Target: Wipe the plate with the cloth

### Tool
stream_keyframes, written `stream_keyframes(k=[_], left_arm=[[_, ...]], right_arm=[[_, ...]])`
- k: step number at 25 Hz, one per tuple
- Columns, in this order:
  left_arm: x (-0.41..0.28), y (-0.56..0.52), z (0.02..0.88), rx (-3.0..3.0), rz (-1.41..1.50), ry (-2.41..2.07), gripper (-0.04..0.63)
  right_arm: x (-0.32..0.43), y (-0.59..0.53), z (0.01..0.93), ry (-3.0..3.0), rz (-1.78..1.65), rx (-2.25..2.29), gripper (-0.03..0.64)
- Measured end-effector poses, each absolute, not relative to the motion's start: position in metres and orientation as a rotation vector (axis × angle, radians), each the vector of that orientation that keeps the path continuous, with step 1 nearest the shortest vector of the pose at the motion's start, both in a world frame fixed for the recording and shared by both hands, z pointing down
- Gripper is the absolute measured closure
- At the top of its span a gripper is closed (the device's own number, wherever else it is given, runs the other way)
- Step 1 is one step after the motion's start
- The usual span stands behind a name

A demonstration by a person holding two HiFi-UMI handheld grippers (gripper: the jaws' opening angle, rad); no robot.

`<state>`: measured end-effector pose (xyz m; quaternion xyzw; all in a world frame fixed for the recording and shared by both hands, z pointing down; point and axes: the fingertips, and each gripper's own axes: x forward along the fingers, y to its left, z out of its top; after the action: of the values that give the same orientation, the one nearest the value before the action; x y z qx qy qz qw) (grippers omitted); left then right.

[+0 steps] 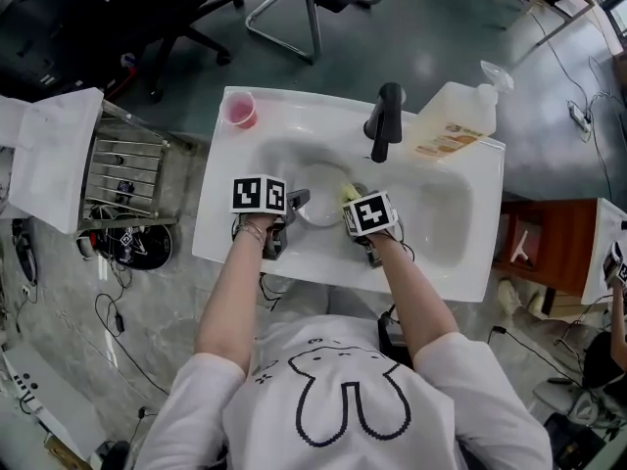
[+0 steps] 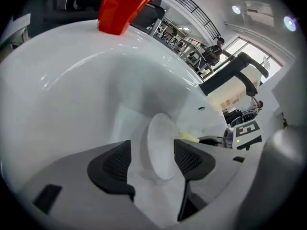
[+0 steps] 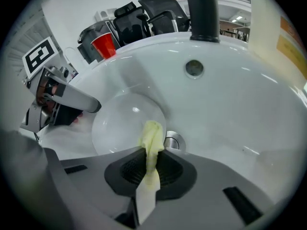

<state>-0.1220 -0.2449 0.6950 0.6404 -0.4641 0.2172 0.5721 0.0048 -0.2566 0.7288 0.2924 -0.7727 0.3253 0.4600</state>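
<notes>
A white plate [image 1: 321,209] is tilted on edge in the white sink basin [image 1: 441,213]. My left gripper [image 1: 294,204] is shut on its left rim. In the left gripper view the plate [image 2: 160,147] stands edge-on between the two dark pads of that gripper [image 2: 156,162]. My right gripper [image 1: 351,200] is shut on a yellow cloth [image 1: 349,192] just right of the plate. In the right gripper view the cloth [image 3: 152,143] sticks up from the jaws of this gripper [image 3: 152,169] against the plate's [image 3: 120,123] near rim, and the left gripper [image 3: 88,105] holds the far rim.
A black faucet [image 1: 385,120] rises behind the basin, with the drain [image 3: 172,141] just right of the plate. A red cup [image 1: 241,111] stands at the back left corner. A soap bottle [image 1: 456,117] lies at the back right. A dish rack [image 1: 118,174] stands to the left.
</notes>
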Motion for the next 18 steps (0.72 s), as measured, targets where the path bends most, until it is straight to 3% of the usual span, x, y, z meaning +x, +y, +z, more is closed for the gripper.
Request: stream_keyframes(k=[7, 11, 18], left_arm=[[-0.111, -0.249, 0.712, 1.48, 0.519, -1.013, 0.391], [-0.109, -0.255, 0.711, 1.458, 0.449, -1.038, 0.543], [-0.102, -0.258, 0.695, 1.467, 0.307, -0.983, 0.577]], right_arm=[[0.007, -0.255, 0.734, -1.859, 0.873, 0.736, 0.569], [0.008, -0.257, 0.733, -1.85, 0.931, 0.765, 0.569], [0.014, -0.258, 0.729, -1.84, 0.995, 0.815, 0.569]])
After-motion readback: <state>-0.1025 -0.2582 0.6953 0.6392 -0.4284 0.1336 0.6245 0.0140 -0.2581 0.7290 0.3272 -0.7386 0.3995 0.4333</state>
